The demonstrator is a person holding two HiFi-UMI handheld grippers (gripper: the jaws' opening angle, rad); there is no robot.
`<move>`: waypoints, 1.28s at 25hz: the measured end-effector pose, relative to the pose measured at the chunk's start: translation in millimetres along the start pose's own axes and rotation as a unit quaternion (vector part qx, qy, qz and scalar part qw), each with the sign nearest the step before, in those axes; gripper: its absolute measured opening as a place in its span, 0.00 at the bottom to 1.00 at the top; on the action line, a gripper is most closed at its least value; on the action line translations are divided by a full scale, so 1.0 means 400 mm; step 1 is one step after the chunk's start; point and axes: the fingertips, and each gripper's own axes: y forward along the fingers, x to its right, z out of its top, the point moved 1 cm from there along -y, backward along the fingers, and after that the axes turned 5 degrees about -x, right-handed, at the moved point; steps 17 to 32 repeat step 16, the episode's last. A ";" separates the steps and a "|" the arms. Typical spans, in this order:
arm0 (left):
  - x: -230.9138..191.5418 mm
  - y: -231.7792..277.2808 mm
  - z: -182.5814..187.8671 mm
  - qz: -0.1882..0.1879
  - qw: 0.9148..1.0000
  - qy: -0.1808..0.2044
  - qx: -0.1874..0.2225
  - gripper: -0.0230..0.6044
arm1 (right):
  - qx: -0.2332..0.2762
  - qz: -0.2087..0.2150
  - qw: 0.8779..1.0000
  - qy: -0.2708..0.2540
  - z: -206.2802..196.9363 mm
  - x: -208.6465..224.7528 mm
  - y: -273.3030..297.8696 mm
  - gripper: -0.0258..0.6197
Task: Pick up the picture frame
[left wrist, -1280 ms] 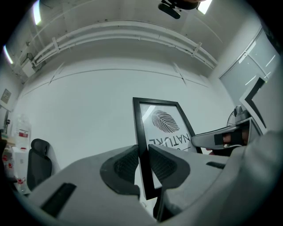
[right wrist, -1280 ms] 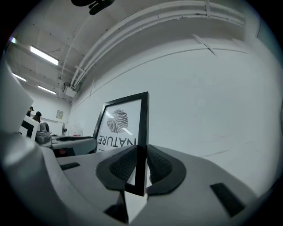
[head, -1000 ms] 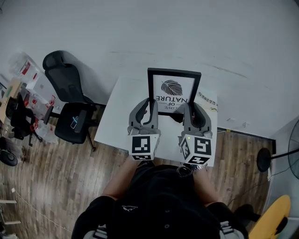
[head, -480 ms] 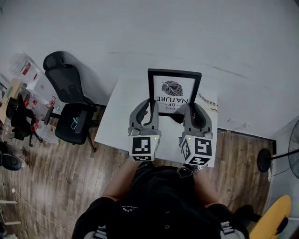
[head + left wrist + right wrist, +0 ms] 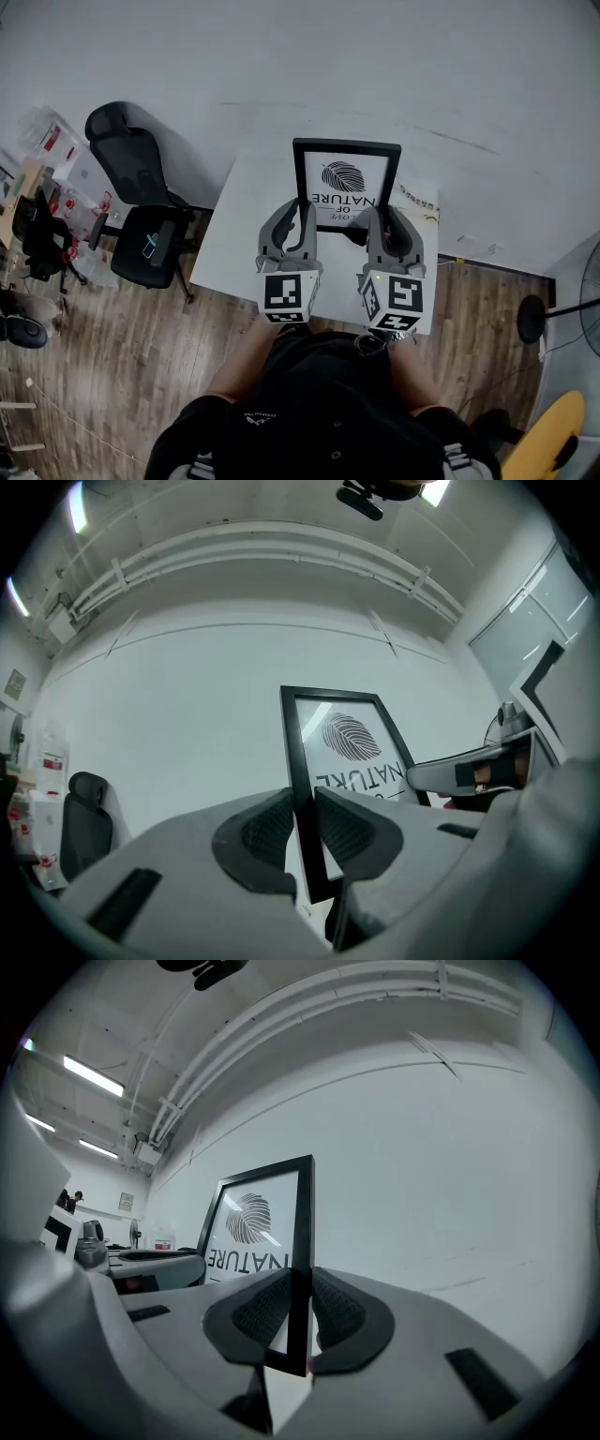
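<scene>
A black picture frame (image 5: 345,183) with a white leaf print and upside-down lettering is held up above the white table (image 5: 239,234), between both grippers. My left gripper (image 5: 298,214) is shut on the frame's left bar; in the left gripper view the ribbed pads (image 5: 267,832) press that bar (image 5: 302,789) from both sides. My right gripper (image 5: 380,220) is shut on the frame's right bar, whose edge (image 5: 302,1232) runs up from between its pads (image 5: 336,1312). The print (image 5: 248,1222) faces toward me.
A black office chair (image 5: 141,202) stands left of the table, with cluttered shelves (image 5: 47,178) beyond it. A printed packet (image 5: 417,199) lies on the table's right side. A fan stand (image 5: 530,319) and a yellow object (image 5: 548,436) are at the right. A white wall is behind.
</scene>
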 end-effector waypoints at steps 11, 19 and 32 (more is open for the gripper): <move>0.000 0.015 -0.011 -0.006 1.000 0.002 -0.003 0.15 | -0.005 -0.005 1.000 0.002 -0.013 0.007 0.009 0.14; 0.013 0.019 -0.034 -0.009 1.000 0.002 -0.014 0.15 | -0.009 -0.009 1.000 0.005 -0.026 0.019 0.006 0.14; 0.013 0.019 -0.034 -0.009 1.000 0.002 -0.014 0.15 | -0.009 -0.009 1.000 0.005 -0.026 0.019 0.006 0.14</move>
